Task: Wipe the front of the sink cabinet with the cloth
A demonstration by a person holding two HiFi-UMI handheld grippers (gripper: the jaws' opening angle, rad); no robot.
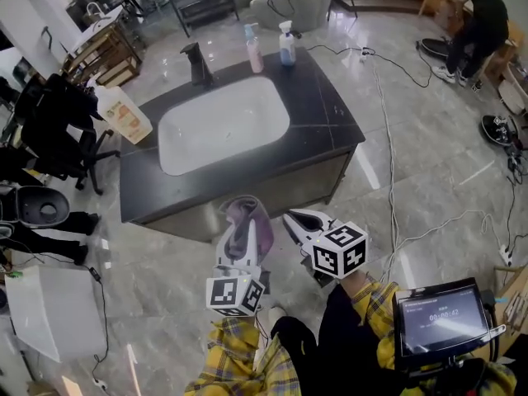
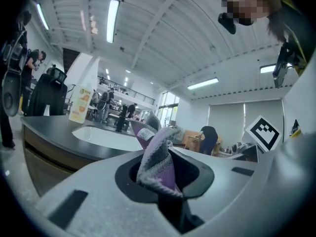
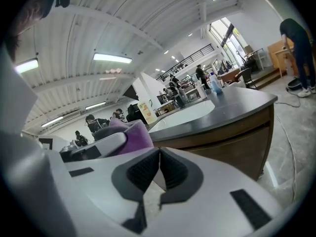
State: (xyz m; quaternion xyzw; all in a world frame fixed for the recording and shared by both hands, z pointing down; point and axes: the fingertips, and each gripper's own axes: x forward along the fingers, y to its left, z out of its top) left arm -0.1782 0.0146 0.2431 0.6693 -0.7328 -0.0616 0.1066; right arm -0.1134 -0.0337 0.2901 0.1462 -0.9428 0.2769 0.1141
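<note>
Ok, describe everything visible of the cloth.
The cloth is purple and grey, soft and looped like towelling, with a white label near its top. It is bunched and pinched between the jaws of the left gripper, its free end standing up past them. It sits close to the sink cabinet front; contact is unclear.

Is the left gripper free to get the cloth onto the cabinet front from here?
Probably yes. The left gripper, jaws shut on the purple cloth, sits just short of the cabinet front with nothing between them; the right gripper, shut and empty, is off to its side.
</note>
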